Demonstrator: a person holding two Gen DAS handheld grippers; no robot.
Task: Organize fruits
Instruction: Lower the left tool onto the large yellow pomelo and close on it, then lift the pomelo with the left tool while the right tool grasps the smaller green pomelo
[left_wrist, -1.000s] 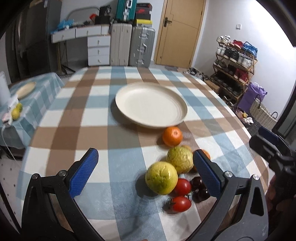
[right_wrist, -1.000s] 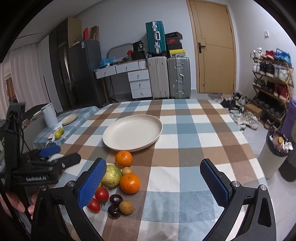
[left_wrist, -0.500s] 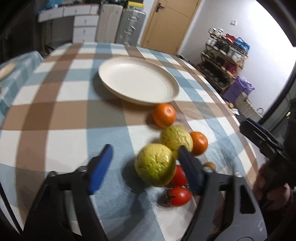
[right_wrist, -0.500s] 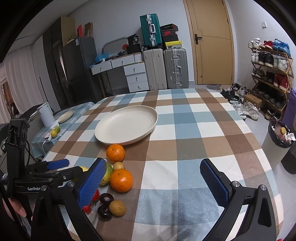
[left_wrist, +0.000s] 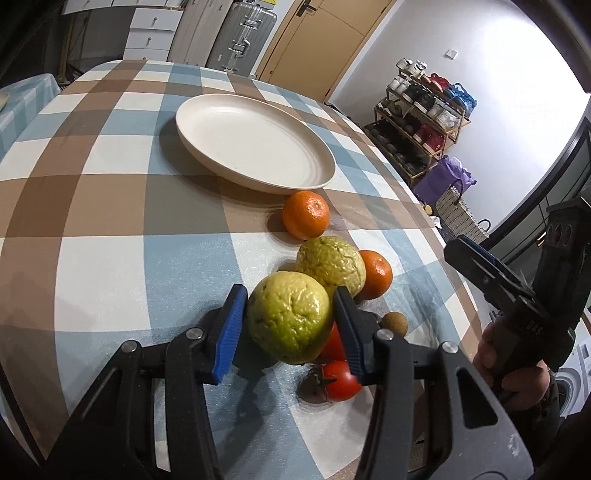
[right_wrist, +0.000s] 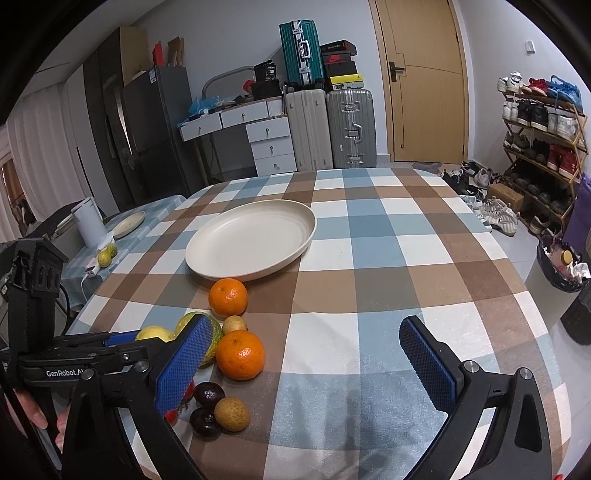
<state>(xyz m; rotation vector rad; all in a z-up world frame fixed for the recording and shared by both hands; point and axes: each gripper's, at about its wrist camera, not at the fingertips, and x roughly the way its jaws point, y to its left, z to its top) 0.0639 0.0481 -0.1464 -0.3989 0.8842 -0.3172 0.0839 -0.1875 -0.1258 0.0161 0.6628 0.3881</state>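
Two bumpy guavas (left_wrist: 290, 317) (round, yellow-green)

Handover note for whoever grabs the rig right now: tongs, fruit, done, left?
Left tongs: jaws have just been closing around the near guava; pads at its sides, firm grip not certain.
Right tongs: open, nothing between them, above the tablecloth.
Plate: nothing on it.
Fruit all on the cloth, clustered in front of the plate: second guava, two oranges, tomatoes, two dark plums, two small brown fruits.
Done: nothing moved yet.
Left: every fruit, presumably onto the plate, guava first.
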